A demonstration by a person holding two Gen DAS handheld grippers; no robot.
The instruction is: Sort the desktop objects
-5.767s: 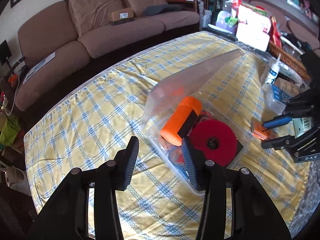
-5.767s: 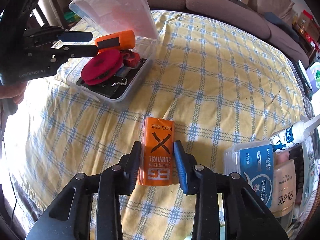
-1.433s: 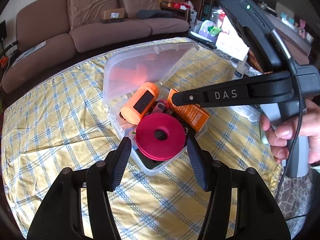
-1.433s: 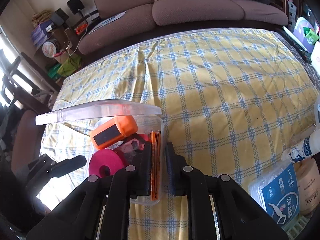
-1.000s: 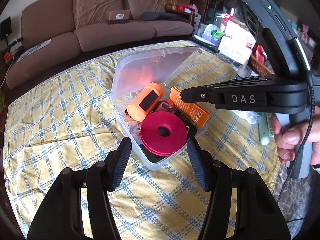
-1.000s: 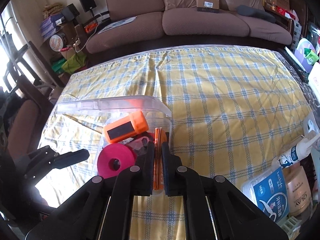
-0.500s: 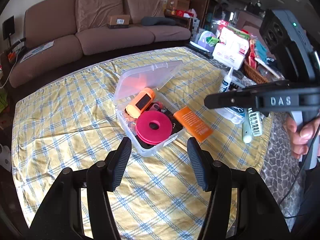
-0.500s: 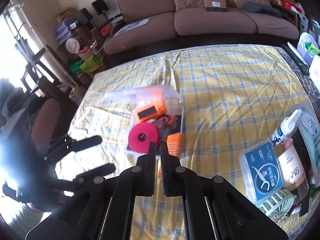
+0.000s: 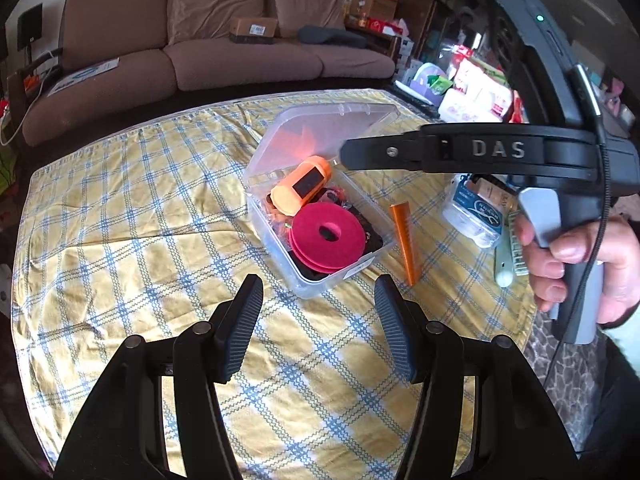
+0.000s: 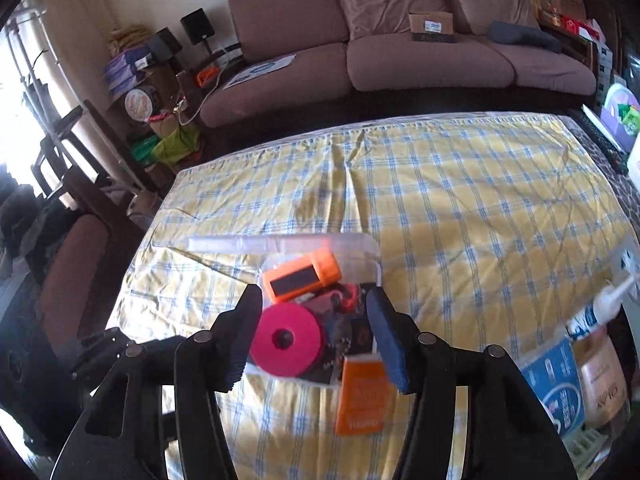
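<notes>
Yellow checked tablecloth (image 9: 120, 240); brown sofa (image 9: 200, 40) behind. Clear box (image 9: 316, 216), lid up, holds pink reel (image 9: 328, 236). Orange booklet (image 10: 362, 396) lies just outside it. Left gripper (image 9: 318, 328) and right gripper (image 10: 316, 336) spread wide, both empty.

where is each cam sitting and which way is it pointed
Left wrist: sits on the left gripper, looks across the checked tablecloth at the clear box and sofa; shows its open fingers, plus the right gripper and hand.
Right wrist: sits on the right gripper, looks down over the box toward the sofa; shows its open fingers.
Shared: box, pink spool, orange booklet.
</notes>
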